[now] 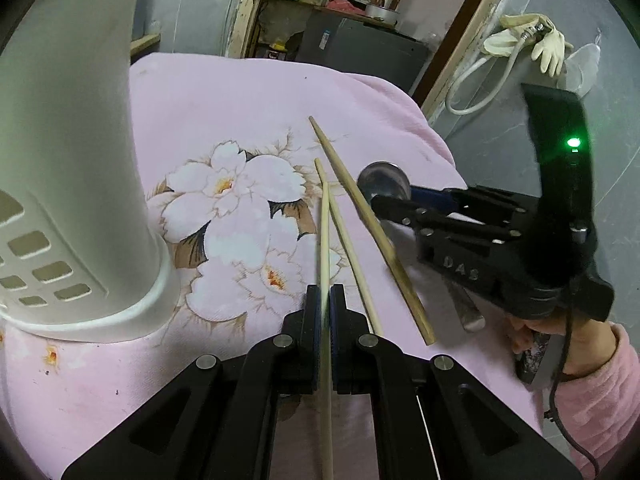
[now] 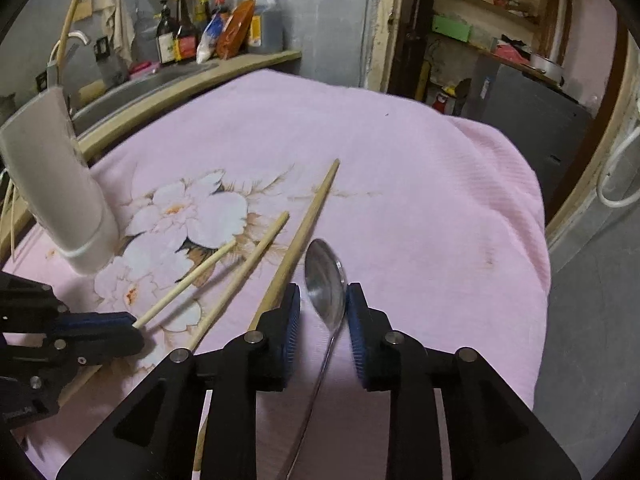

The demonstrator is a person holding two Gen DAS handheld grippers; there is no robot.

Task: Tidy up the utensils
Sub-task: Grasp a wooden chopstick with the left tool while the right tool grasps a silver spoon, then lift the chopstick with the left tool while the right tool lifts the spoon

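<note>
My left gripper is shut on a pale wooden chopstick whose tip points away over the pink cloth. Two more chopsticks lie beside it: a thin one and a thicker, darker one. A white perforated utensil holder stands at the left. My right gripper is open, its jaws on either side of a metal spoon that lies on the cloth. The right gripper also shows in the left wrist view, over the spoon's bowl. The left gripper shows at the lower left of the right wrist view.
The table is covered by a pink flowered cloth. A counter with sauce bottles runs behind it at the left. A doorway with shelves and a dark cabinet lie beyond the far edge.
</note>
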